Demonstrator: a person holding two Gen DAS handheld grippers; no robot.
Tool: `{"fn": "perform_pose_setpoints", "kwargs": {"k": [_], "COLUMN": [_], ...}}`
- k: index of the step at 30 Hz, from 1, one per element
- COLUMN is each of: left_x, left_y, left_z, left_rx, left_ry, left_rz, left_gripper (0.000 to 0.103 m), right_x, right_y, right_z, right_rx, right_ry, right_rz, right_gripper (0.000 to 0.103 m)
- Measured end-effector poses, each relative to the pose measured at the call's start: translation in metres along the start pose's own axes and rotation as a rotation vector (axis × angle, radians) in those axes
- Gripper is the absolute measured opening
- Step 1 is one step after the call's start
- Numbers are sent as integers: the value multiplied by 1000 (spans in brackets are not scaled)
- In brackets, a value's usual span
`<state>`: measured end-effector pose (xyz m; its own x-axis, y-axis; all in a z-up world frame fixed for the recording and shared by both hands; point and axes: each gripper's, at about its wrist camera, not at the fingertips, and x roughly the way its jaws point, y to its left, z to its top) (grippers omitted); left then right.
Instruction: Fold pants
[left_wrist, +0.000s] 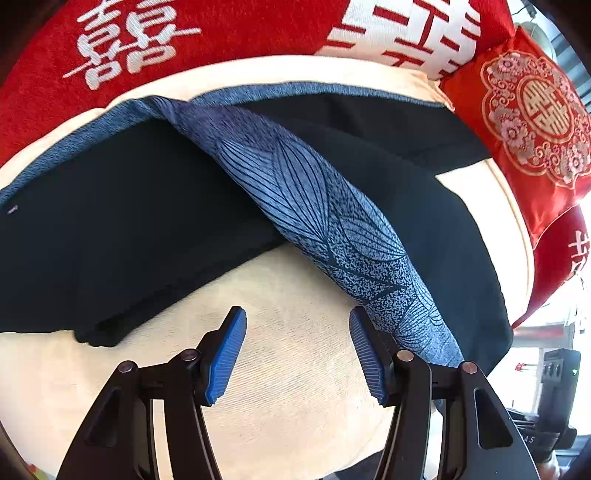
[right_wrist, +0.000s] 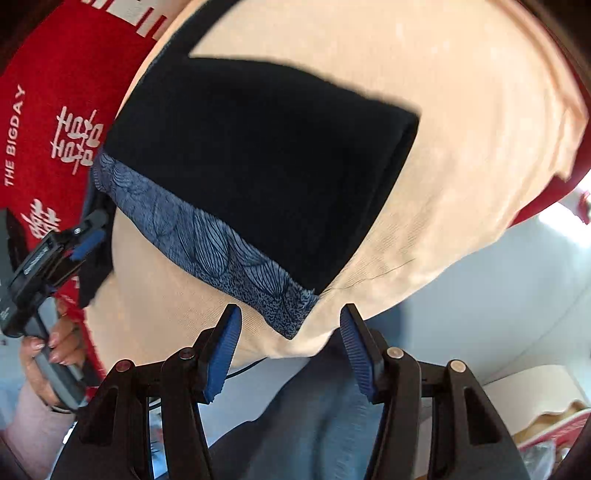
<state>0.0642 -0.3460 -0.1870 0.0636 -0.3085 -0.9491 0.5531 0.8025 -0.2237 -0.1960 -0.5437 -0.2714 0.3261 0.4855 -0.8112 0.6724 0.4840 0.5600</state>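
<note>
Clearly both tools are released, holding nothing. Seen from the left wrist, the left gripper (left_wrist: 297, 321) hovers with its blue ribbed pads (left_wrist: 227, 354) spread apart over bare cream cloth, the pants (left_wrist: 122, 221) lying just ahead of the fingertips. These pants are black with a blue patterned side stripe (left_wrist: 317, 221) running diagonally from the far waistband edge down toward the right-hand finger, which sits just beside the stripe's lower end. They rest on a cream cushion (left_wrist: 288, 369), with red pillows (left_wrist: 532, 122) bearing white and gold characters behind and to the right. Seen from the right wrist, the right gripper (right_wrist: 290, 319) is likewise spread wide, its tips near the corner of the patterned stripe (right_wrist: 221, 254) at the cushion's (right_wrist: 461, 147) near edge, not touching it. There the pants (right_wrist: 258, 162) appear doubled over into a thick black block. At the left edge a hand (right_wrist: 48, 354) grips the other tool's handle beside the fabric.
</note>
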Motion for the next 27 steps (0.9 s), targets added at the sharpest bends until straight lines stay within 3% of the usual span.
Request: {"fn": "perform_pose_setpoints", "kwargs": {"k": [1,2,3,5,8,12,15,18,21,23,27], "left_x": [5,10,14,14,1,-18,-26,-20,-6,3,16], "left_y": [3,1,1,-1,-4,-11,-5,7,21,29,41], "left_z": [2,2,2,5,15,40,60,84,103,113,119], "left_rx": [0,-3,-10,-30,-78,-107,-135,-182,-228,-242,-280], "left_ry": [4,11,20,22,5,-50,-87,-113,-124,-117,-88], "left_rz": [6,17,28,43,56,97,133,183,233,272,301], "left_gripper": [60,60,60,60,60,60,60,60,60,60,60], "right_x": [3,6,6,-12,-61,-121,-152,-152,-127,-116,-118], "right_y": [-4,-8,-9,0,31,69,92,110,125,135,122], "right_z": [2,5,6,12,38,116,195,268,327,344,325], "right_rx": [11,21,31,24,-110,-249,-326,-381,-401,-443,-431], "right_ry": [6,17,30,23,-16,-102,-173,-199,-195,-190,-171], "right_rz": [29,55,80,140,149,152,167,125,2,-81,-66], "right_gripper": [55,31,14,12,12,12,12,12,28,55,58]}}
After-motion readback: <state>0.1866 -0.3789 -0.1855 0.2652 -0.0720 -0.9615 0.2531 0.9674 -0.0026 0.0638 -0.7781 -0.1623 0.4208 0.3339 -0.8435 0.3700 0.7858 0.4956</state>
